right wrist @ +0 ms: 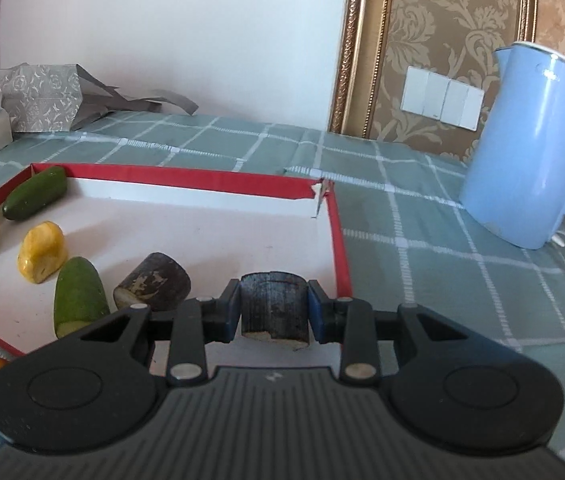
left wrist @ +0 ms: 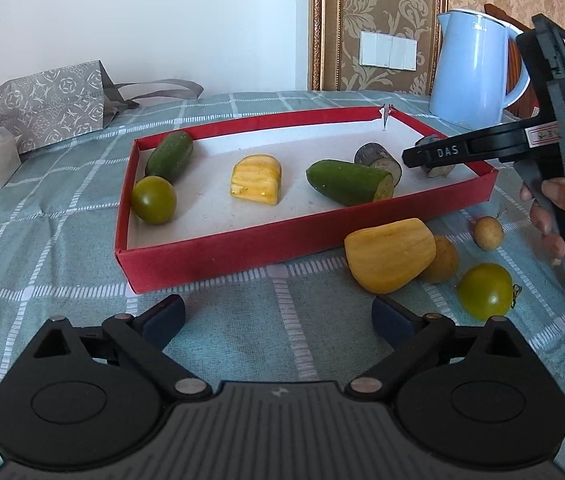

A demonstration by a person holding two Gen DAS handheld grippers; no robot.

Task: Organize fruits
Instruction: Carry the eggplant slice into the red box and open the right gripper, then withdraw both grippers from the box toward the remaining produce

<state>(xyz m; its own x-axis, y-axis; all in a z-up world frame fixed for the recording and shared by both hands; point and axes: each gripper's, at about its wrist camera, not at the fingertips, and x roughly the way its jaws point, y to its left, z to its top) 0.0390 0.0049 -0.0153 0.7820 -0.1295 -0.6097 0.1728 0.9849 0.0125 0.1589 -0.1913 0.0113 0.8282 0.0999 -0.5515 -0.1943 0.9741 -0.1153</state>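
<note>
- Red cardboard tray point(left wrist: 218, 252) lies on the checked tablecloth point(left wrist: 42, 240); inside, toward its left end, sit two cucumber halves point(left wrist: 170, 156), a yellow chunk point(left wrist: 257, 179) and a green tomato point(left wrist: 153, 199).
- Only the right wrist view shows the right gripper point(right wrist: 274, 312) clamped on a dark cut piece point(right wrist: 274, 308) near the tray's right wall; a second dark piece point(right wrist: 154, 284) lies just beside it.
- Only the left wrist view shows the fruit outside the tray's near right corner: a yellow piece point(left wrist: 390, 255), two small brown fruits point(left wrist: 488, 233) and another green tomato point(left wrist: 485, 291).
- Left gripper point(left wrist: 278, 318) hangs wide apart, holding nothing, over bare cloth by the tray's near wall.
- Blue kettle point(right wrist: 538, 144) stands well beyond the tray's far right corner.
</note>
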